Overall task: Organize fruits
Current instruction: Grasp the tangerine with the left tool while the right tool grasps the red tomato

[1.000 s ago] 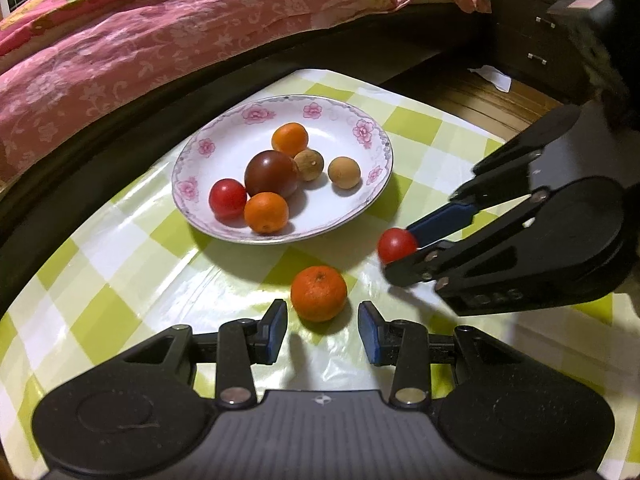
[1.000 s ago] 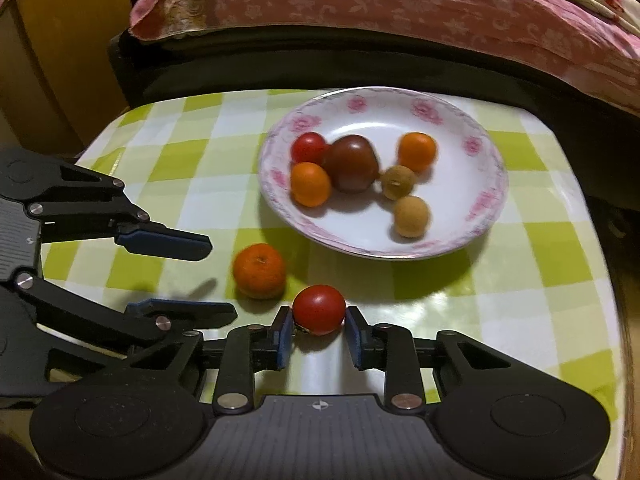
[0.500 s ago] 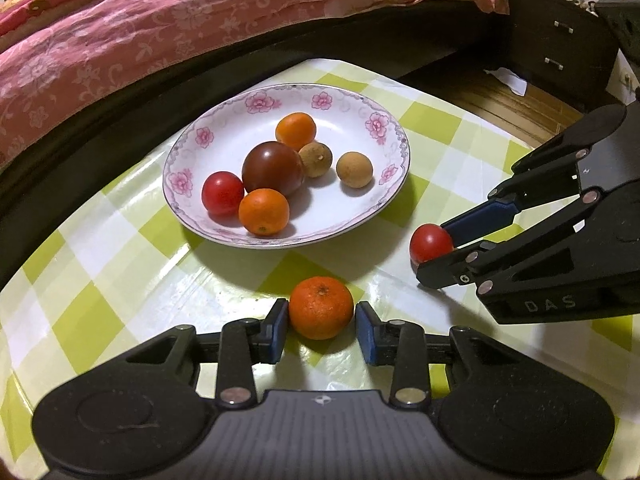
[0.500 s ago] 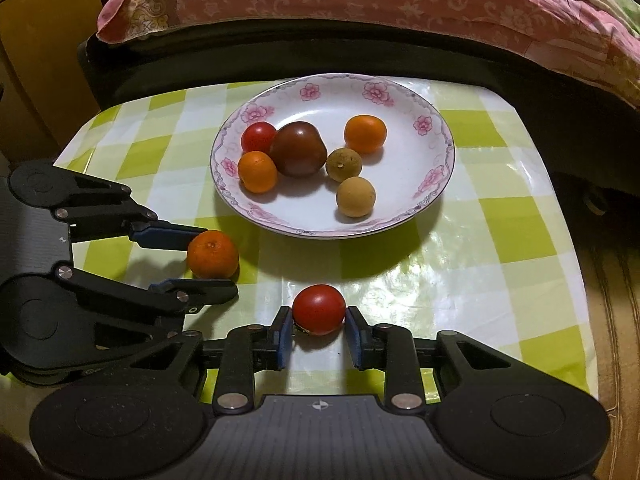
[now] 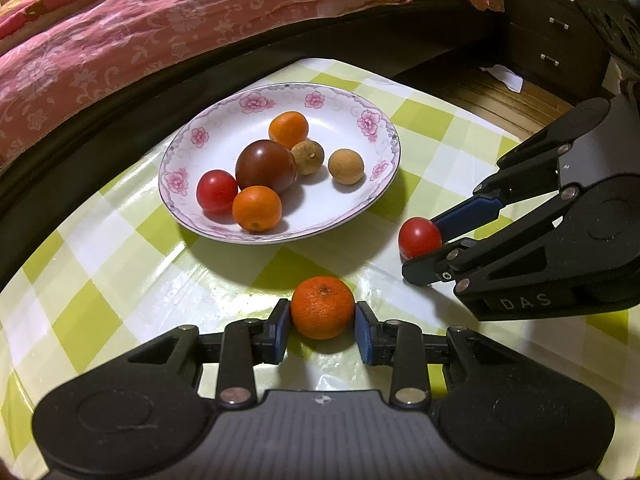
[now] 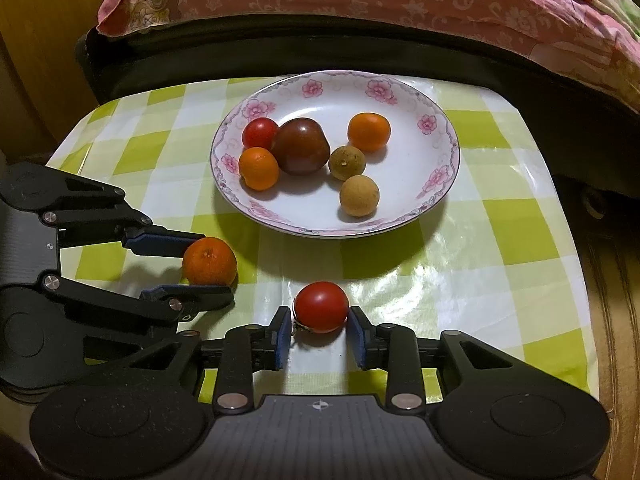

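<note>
A: How are the two loose fruits held?

B: The mandarin (image 5: 322, 307) is clamped between the just-closing pads of the left gripper (image 5: 322, 322). The tomato (image 6: 321, 306) is framed by the right gripper (image 6: 320, 330), whose jaws have just been eased apart; contact cannot be told.

A: And the rest?

B: Six fruits are already gathered on the flowered plate (image 6: 436, 184). Only these two, it is judged, remain on the checked tablecloth (image 6: 500, 264).

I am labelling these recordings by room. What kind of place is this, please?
Most likely a bedroom at home. A bed with a pink flowered cover runs close behind the small table with a checked cloth, and dark drawers stand beside it.
</note>
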`<state>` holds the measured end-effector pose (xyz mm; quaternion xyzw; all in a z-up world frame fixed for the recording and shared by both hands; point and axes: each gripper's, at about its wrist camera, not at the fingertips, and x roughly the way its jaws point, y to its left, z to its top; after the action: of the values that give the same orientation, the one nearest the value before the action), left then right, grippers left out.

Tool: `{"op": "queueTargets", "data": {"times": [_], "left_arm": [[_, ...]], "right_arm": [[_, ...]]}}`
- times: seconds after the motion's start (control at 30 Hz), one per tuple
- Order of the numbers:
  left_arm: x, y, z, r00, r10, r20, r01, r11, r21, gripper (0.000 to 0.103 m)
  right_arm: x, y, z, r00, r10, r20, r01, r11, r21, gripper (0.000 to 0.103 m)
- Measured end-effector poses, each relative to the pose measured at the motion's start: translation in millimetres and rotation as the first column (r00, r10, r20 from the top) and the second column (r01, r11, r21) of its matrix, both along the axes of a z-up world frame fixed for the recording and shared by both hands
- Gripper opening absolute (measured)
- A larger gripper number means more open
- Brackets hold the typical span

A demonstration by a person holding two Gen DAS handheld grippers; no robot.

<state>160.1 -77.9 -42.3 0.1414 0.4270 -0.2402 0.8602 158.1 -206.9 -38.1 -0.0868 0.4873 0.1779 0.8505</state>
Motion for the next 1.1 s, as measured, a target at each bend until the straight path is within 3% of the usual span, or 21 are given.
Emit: {"op": "queueTargets", "data": {"times": [1.1], "left_arm": [[-6.0,1.2,10.2,1.000,-0.008,0.018,0.008,1.000,-0.007,0.040]], "right_arm": [[-1.3,5.3,3.9,1.000,0.019,0.010,-0.019,0.999,-0.028,0.025]]}}
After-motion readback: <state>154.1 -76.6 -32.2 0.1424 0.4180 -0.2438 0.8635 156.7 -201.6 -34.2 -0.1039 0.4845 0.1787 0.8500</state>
